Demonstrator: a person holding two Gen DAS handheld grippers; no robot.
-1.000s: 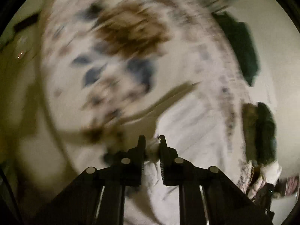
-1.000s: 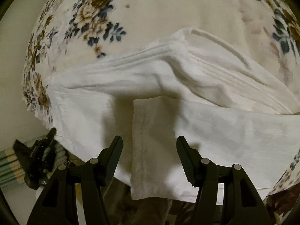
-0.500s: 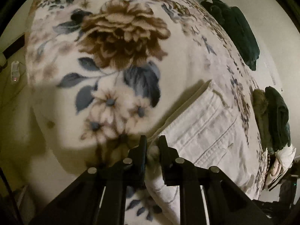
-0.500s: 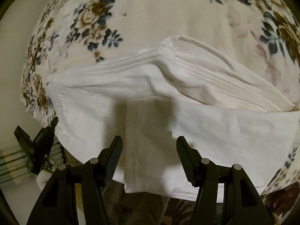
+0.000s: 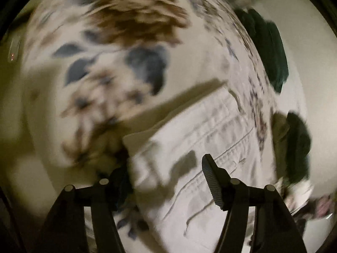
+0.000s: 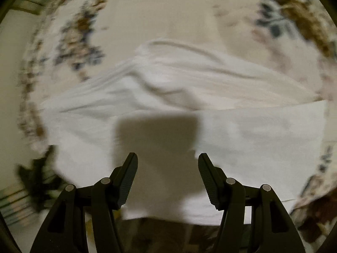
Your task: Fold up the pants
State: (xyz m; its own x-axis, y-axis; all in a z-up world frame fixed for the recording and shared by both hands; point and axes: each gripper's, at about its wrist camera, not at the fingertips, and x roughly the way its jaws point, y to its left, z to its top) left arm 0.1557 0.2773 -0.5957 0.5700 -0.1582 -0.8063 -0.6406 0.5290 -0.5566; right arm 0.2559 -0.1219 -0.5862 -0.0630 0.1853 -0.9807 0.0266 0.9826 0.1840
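White pants lie on a floral blanket, their seamed corner below my left gripper. My left gripper is open and holds nothing; its left finger is partly hidden behind the cloth. In the right wrist view the pants lie folded over, the top layer spread flat across a bunched layer behind it. My right gripper is open and empty, hovering over the near edge of the folded pants. Both views are blurred by motion.
Dark green folded clothes and another dark pile lie at the right edge of the bed. The floral blanket stretches beyond the pants. A dark object sits at the lower left beside the bed.
My left gripper was shut on the pants' corner and has opened, letting it go. My right gripper stayed open and shifted slightly over the fold.
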